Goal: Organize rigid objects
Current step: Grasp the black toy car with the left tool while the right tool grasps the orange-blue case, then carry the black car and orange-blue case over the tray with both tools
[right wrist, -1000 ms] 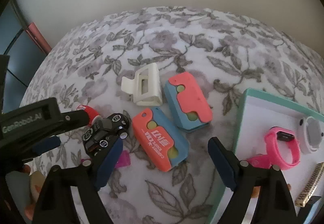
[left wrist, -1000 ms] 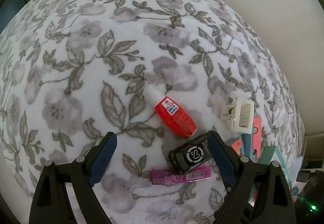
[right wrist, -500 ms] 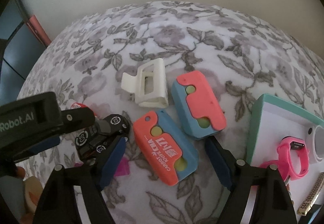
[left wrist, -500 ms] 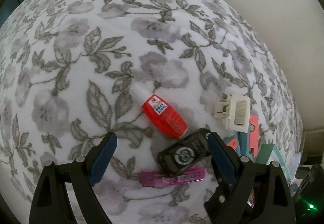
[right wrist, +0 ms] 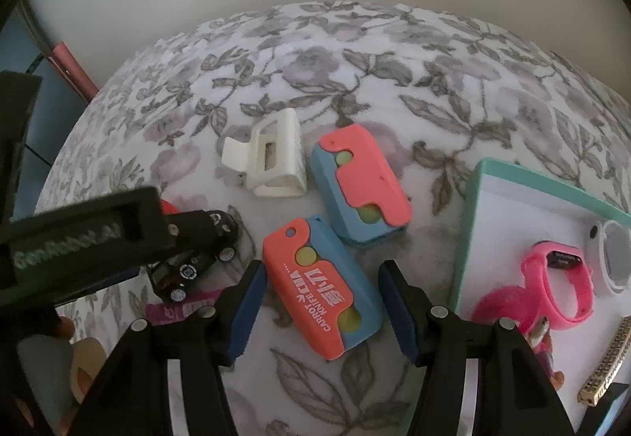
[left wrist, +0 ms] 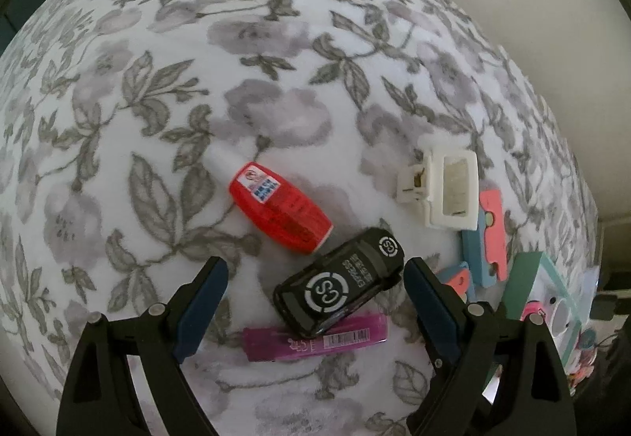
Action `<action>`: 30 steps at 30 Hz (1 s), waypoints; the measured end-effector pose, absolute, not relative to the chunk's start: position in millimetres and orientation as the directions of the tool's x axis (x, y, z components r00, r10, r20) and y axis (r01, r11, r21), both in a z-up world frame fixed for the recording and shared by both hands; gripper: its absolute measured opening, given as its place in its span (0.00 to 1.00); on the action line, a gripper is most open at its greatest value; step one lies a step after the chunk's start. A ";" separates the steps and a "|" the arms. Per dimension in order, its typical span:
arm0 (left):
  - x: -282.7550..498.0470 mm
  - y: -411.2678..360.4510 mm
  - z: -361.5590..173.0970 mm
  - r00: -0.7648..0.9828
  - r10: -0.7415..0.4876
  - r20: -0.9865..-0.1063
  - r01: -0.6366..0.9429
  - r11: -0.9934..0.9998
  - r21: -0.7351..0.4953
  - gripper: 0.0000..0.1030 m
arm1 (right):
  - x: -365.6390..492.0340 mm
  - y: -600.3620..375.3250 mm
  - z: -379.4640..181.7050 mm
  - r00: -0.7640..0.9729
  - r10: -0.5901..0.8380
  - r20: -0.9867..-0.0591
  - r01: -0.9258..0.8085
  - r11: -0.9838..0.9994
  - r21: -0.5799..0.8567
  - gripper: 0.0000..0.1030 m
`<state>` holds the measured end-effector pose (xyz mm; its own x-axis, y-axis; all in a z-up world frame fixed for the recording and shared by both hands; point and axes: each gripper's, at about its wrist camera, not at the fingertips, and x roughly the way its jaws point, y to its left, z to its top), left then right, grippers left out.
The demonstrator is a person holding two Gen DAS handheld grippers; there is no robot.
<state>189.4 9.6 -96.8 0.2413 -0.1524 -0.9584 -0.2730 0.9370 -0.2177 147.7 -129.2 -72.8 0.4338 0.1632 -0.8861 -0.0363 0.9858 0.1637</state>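
My left gripper (left wrist: 313, 270) stands open and straddles a black toy car (left wrist: 339, 286), its pads clear of the car. The car lies partly on a purple tube (left wrist: 315, 339), with a red bottle (left wrist: 280, 211) just beyond it. My right gripper (right wrist: 321, 274) hangs over the nearer coral-and-blue carrot knife toy (right wrist: 321, 286). Its jaws are closing with the toy between them, a small gap still showing at the right pad. A second carrot knife toy (right wrist: 363, 183) and a white hair clip (right wrist: 272, 163) lie further back.
A teal-rimmed box (right wrist: 469, 231) at the right holds a pink watch (right wrist: 552, 286), a white watch (right wrist: 611, 258) and a gold strap (right wrist: 607, 369). The left gripper's body (right wrist: 79, 238) crosses the right wrist view over the black car (right wrist: 197, 254). Everything lies on a floral blanket (left wrist: 236, 81).
The left gripper has come closer over the black car, which now sits between its fingers. The right gripper's fingers have drawn in around the nearer carrot knife toy.
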 end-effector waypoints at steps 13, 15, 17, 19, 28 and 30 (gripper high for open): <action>197.8 -12.1 -99.9 0.261 -0.133 -0.956 -0.214 0.958 -0.192 0.65 | 145.9 -127.8 -73.7 0.426 0.157 -0.891 -0.056 0.988 0.147 0.60; 198.7 -12.8 -100.4 0.261 -0.143 -0.955 -0.215 0.955 -0.202 0.65 | 146.0 -127.5 -73.9 0.426 0.157 -0.891 -0.059 0.987 0.146 0.60; 197.8 -12.9 -100.7 0.262 -0.148 -0.954 -0.216 0.954 -0.208 0.64 | 145.7 -127.8 -73.7 0.426 0.158 -0.891 -0.062 0.987 0.146 0.60; 196.0 -10.7 -100.4 0.263 -0.149 -0.953 -0.215 0.954 -0.209 0.64 | 145.7 -127.7 -73.9 0.426 0.157 -0.891 -0.062 0.988 0.144 0.60; 186.5 2.9 -92.2 0.275 -0.175 -0.945 -0.214 0.947 -0.238 0.64 | 143.4 -130.9 -72.0 0.425 0.191 -0.885 -0.055 0.981 0.185 0.60; 185.8 3.8 -88.9 0.279 -0.182 -0.943 -0.217 0.944 -0.247 0.64 | 142.7 -132.1 -70.6 0.426 0.194 -0.884 -0.051 0.980 0.190 0.60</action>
<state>185.8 3.8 -88.9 0.2794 -0.1822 -0.9427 -0.2174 0.9443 -0.2469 142.7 -132.1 -70.6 0.4256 0.1936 -0.8840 -0.0511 0.9804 0.1901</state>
